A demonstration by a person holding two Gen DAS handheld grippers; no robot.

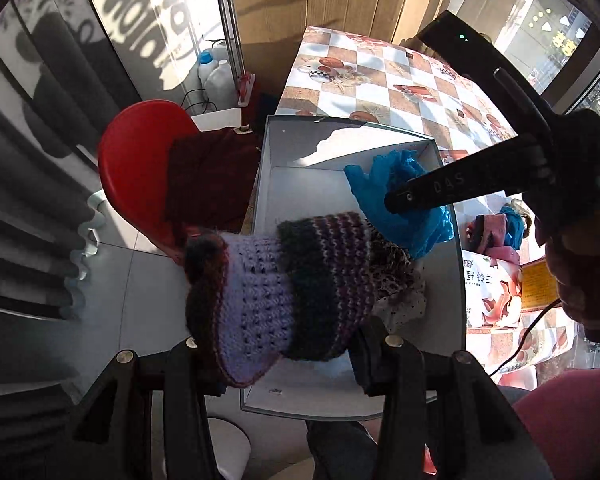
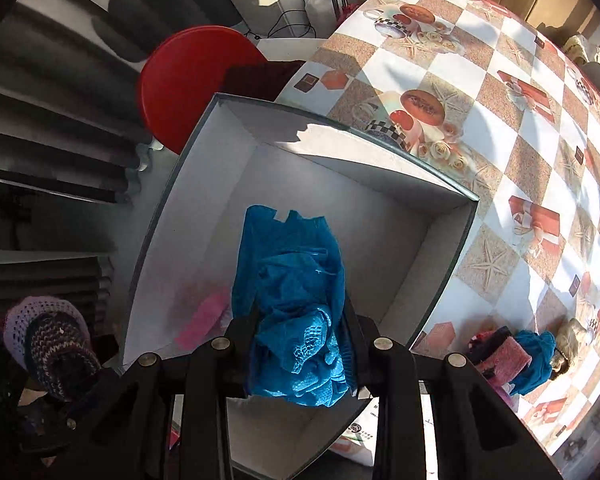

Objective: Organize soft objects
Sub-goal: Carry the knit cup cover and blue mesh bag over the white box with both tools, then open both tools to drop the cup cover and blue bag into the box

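Note:
My left gripper [image 1: 288,344] is shut on a purple and dark striped knitted hat [image 1: 276,284] and holds it over the left rim of a white open box [image 1: 284,148]. My right gripper [image 2: 300,344] is shut on a blue knitted cloth [image 2: 292,280] and holds it above the inside of the same box [image 2: 339,168]. In the left wrist view the right gripper [image 1: 403,200] hangs over the box with the blue cloth [image 1: 395,176]. A lacy patterned cloth [image 1: 395,280] lies in the box. The hat also shows in the right wrist view [image 2: 48,332], at the lower left.
The box stands at the edge of a table with a checked cloth [image 2: 499,120]. More soft items, pink [image 2: 503,356] and blue [image 2: 539,356], lie on the table to the right. A red chair [image 1: 136,164] with a dark red cloth [image 1: 208,176] stands left of the box.

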